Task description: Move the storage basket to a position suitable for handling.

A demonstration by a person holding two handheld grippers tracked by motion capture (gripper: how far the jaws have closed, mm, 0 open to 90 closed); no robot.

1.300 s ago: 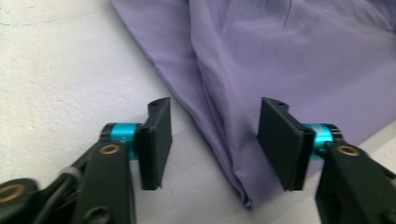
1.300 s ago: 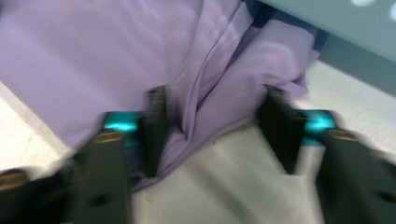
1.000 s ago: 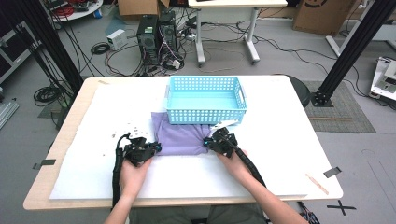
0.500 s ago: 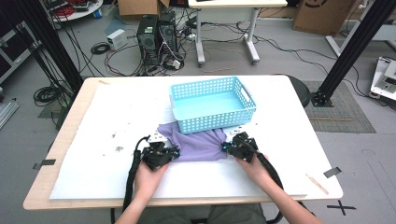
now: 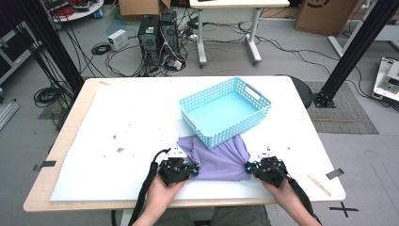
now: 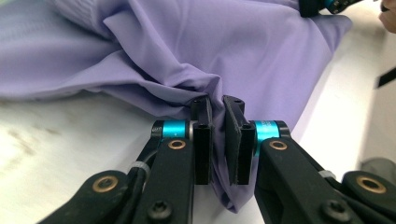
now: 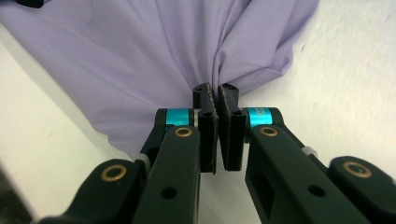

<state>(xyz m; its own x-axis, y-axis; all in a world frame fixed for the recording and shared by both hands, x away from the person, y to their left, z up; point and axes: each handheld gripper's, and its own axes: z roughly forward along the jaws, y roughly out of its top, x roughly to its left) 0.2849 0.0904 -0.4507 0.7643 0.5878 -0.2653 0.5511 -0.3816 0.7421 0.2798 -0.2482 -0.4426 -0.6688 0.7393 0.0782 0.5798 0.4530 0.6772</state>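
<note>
My left hand (image 5: 162, 192): comes in from six o'clock, forearm running up toward twelve, wrapped around the left gripper (image 5: 177, 168) low on the surface (image 5: 117, 117) near its front edge.
My right hand (image 5: 282, 188): enters from about five o'clock and angles toward eleven, carrying the right gripper (image 5: 266, 167) level with the left one.
Left fingers (image 6: 201, 140): clenched on a gathered fold of the purple cloth (image 5: 219, 157); in the left gripper view the fabric bunches between them and a tail hangs down past the tips.
Right fingers (image 7: 208, 135): pinched tight on the cloth's other near corner, pleats fanning away from the pinch toward twelve o'clock in the right gripper view.
Cloth, place: spread between my two grippers at the front middle of the surface, its far edge tucked under the blue basket (image 5: 225, 110).
Cloth, look: smooth, thin, pale purple, drawn into soft ridges running toward each pinch, flatter in the middle.
Basket: light blue, perforated walls, turned askew on the surface, sitting at twelve o'clock from the cloth and resting on its far part.
</note>
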